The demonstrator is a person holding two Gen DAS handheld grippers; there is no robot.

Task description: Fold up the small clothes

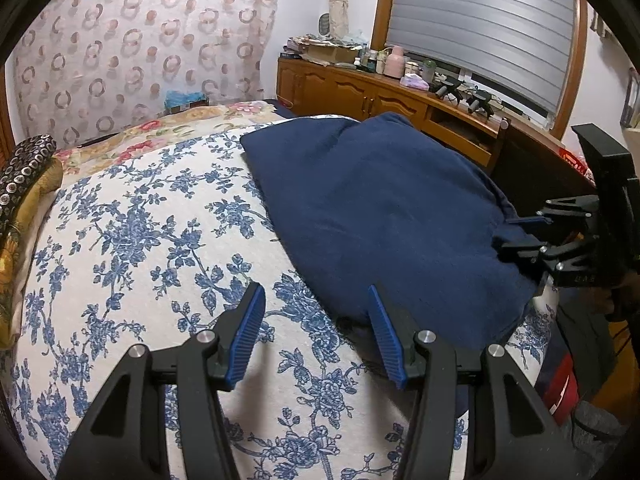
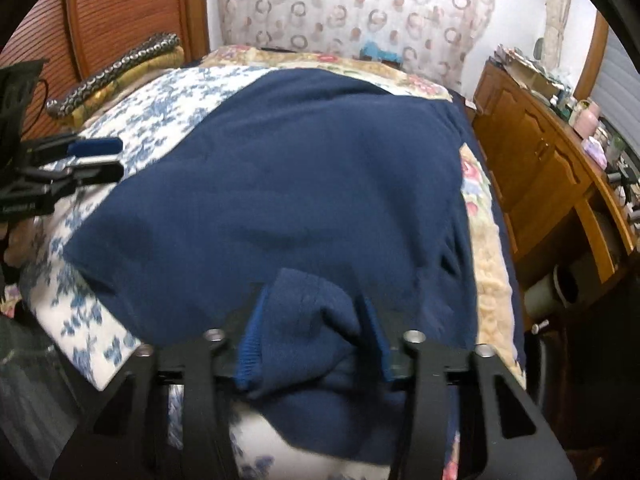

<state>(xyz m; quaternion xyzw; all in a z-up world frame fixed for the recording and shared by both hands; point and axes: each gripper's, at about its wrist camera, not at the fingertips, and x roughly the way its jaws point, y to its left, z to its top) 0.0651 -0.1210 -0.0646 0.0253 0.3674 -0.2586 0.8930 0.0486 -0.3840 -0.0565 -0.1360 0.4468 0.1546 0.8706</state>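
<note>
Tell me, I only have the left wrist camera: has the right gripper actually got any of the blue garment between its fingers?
Observer: Yes. In the right wrist view, a bunched fold of the blue garment fills the gap between the fingers of the right gripper.
Operator: Does any cloth hang loose below that grip?
Observer: Yes. A flap droops under the fingers over the near edge of the bedspread.
Operator: What lies past the garment's far right side?
Observer: A strip of pink-flowered blanket, then the bed's edge.
</note>
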